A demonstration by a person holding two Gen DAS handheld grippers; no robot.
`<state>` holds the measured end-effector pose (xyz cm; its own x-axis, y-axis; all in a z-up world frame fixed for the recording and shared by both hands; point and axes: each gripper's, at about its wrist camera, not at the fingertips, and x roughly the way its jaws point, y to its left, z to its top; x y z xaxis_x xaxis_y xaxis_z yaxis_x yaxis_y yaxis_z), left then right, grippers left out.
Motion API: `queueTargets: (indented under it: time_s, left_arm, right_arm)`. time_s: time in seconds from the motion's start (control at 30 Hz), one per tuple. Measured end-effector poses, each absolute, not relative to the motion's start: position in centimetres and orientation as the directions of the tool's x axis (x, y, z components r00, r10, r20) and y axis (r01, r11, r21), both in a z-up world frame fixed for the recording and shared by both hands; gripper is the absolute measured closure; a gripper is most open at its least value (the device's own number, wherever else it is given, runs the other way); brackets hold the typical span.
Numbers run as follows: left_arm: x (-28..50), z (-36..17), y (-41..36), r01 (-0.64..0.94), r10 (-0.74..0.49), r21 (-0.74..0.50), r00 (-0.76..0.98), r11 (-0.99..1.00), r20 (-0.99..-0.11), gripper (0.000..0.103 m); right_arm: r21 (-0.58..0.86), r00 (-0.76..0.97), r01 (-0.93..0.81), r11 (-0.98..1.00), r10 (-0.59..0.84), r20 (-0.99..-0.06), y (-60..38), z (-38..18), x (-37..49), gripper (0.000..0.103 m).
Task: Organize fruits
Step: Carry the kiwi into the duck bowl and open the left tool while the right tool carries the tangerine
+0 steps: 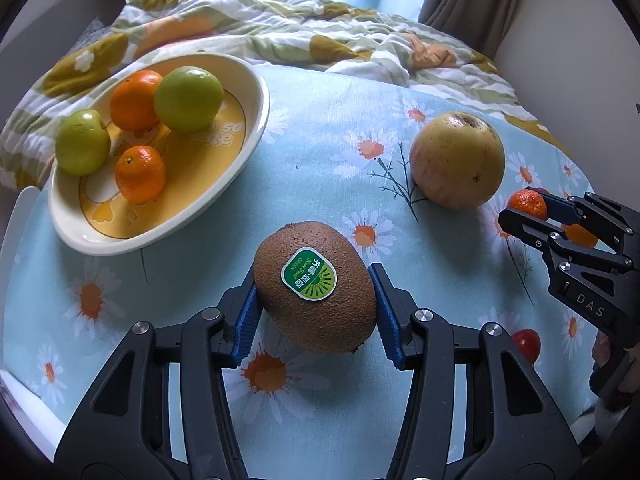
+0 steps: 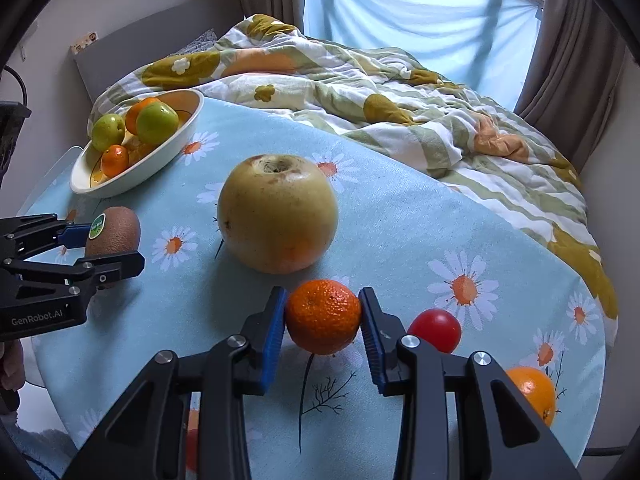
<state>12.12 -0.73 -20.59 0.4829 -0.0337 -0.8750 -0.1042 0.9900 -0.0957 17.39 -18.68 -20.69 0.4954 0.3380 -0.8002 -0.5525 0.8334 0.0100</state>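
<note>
In the left wrist view, the left gripper has its blue ribbed pads pressed on the flanks of a fuzzy brown kiwi with a green sticker, over the daisy-printed blue cloth; the kiwi is probably soft, so a gentle hold across its middle suits. The cream oval bowl with yellow inside holds four fruits: two green, two orange. In the right wrist view, the right gripper is clamped on a small, pebbly orange mandarin, light and yielding. One large yellow apple, one red tomato-like fruit and one orange remain on the cloth.
</note>
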Motion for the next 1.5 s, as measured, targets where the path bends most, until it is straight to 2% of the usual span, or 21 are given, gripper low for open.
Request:
queueTargets:
  time_s: [0.43,0.87,1.23,1.5]
  left_arm:
    - [10.2,-14.3,1.0,-0.121,-0.025,-0.114,0.572,0.986,-0.82,0.046]
    - [9.8,-9.9,8.5,-0.079,-0.022,-0.088,0.612,0.993,-0.791,0.046]
    - [11.3,-11.3,14.3,0.053,-0.075,-0.055,0.574,0.997,-0.815,0.046]
    - [13.0,-14.0,15.6,0.225,-0.179,-0.065,0.533,0.972,-0.827,0.046]
  right_arm:
    - [0.027,0.527,-0.571,0.821,0.391,-0.755,-17.9,-15.0,15.5,0.069]
    - [0.076,0.56,-0.53,0.844,0.416,-0.716,-12.0,-9.9,14.0,0.069]
    - [0.102,0.564,-0.465,0.879,0.384,-0.731,-5.5,-10.1,13.2,0.069]
    - [0.123,0.567,-0.374,0.919,0.331,-0.754,-2.6,-11.5,12.5,0.069]
